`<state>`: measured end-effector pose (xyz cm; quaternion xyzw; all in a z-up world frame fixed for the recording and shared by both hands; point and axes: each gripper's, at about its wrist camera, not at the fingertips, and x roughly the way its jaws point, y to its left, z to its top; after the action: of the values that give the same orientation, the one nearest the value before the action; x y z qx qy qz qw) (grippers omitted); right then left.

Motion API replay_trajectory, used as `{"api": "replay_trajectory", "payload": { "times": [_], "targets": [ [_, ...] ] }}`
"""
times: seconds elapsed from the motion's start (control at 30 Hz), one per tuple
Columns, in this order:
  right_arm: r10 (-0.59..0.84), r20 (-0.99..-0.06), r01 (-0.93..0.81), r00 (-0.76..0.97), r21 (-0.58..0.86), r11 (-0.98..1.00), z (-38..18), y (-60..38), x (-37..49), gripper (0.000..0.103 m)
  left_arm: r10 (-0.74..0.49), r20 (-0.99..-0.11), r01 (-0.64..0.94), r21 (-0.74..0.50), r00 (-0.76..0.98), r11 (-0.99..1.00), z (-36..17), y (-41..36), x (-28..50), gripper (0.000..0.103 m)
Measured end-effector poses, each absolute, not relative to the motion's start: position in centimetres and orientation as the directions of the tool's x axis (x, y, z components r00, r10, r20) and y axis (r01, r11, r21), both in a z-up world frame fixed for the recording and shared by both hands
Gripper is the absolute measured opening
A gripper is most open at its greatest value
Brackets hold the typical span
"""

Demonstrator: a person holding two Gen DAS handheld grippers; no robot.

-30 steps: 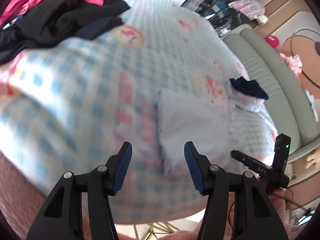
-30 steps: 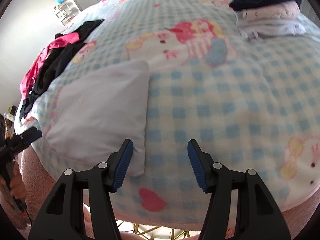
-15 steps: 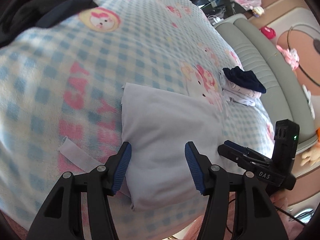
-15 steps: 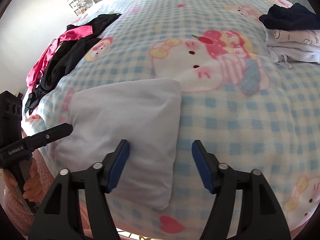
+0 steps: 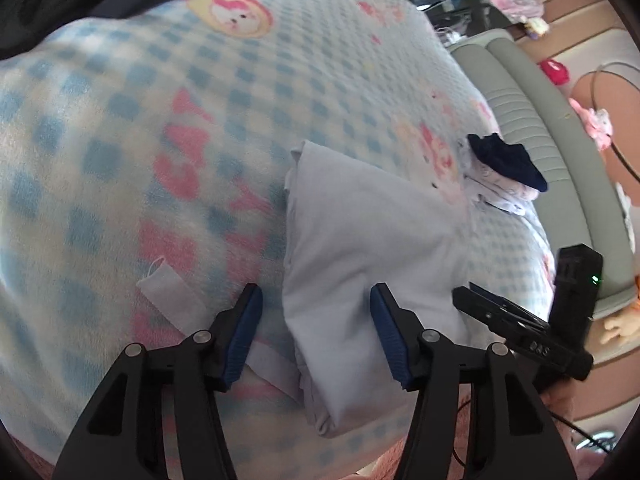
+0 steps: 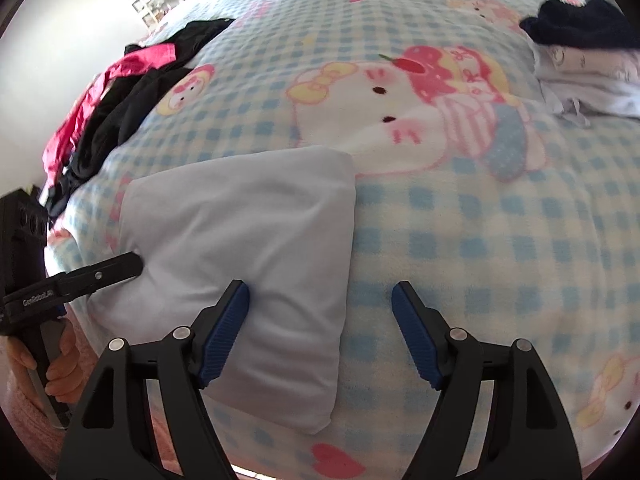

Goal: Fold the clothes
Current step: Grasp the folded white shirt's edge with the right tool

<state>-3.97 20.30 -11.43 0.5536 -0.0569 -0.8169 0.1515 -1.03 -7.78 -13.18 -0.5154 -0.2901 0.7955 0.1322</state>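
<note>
We saw 2 grippers — left (image 5: 316,334) and right (image 6: 320,334) — both with jaws apart, at the near edge of a folded white garment (image 6: 244,264) lying on the checked blanket (image 6: 500,240).

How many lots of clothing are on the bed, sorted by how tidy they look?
Folded and lying alone: 1, the pale blue garment.
Folded stack: 1, the stack topped by a navy piece.
Unfolded heap: 1, the black and pink pile.
Total: 3.
</note>
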Motion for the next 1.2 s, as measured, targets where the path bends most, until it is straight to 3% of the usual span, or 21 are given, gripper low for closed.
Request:
{"api": "replay_trajectory", "payload": {
  "times": [0.17,0.3,0.53,0.7,0.8,0.93,1.1,1.2],
  "targets": [
    [-0.355,-0.876,0.176,-0.326,0.313,-0.933,-11.6,20.5,-4.3,0.076,0.538,-0.714,0.067,-0.627,-0.449,-0.776,-13.0,-7.6,-1.1,0.058],
    [-0.308,-0.889,0.185,-0.338,0.258,-0.948,-11.5,20.3,-4.3,0.076,0.466,-0.777,0.078,-0.543,-0.423,-0.836,-13.2,-7.6,-1.5,0.057],
    [-0.457,-0.849,0.160,-0.264,0.429,-0.889,-13.2,21.5,-5.2,0.082,0.639,-0.687,0.032,-0.689,-0.346,-0.724,-14.2,-7.0,-1.8,0.059],
    [-0.489,-0.844,0.175,-0.221,0.459,-0.871,-14.0,20.7,-5.7,0.083,0.611,-0.718,0.018,-0.653,-0.335,-0.757,-14.5,-5.1,-2.6,0.063],
    [-0.487,-0.846,0.215,-0.215,0.446,-0.869,-13.8,20.0,-5.5,0.083,0.610,-0.714,-0.021,-0.644,-0.343,-0.765,-13.7,-4.3,-2.6,0.051],
    [-0.491,-0.842,0.183,-0.221,0.459,-0.869,-14.6,20.0,-5.8,0.084,0.616,-0.711,-0.036,-0.644,-0.339,-0.764,-13.7,-4.7,-2.6,0.048],
    [-0.457,-0.844,0.198,-0.281,0.415,-0.888,-12.8,19.7,-5.3,0.057,0.600,-0.715,-0.059,-0.624,-0.359,-0.779,-12.3,-3.4,-2.7,0.039],
    [-0.457,-0.837,0.191,-0.300,0.417,-0.889,-11.8,20.2,-5.0,0.048,0.598,-0.714,-0.085,-0.614,-0.364,-0.785,-11.1,-2.3,-2.8,0.036]
  ]
}}
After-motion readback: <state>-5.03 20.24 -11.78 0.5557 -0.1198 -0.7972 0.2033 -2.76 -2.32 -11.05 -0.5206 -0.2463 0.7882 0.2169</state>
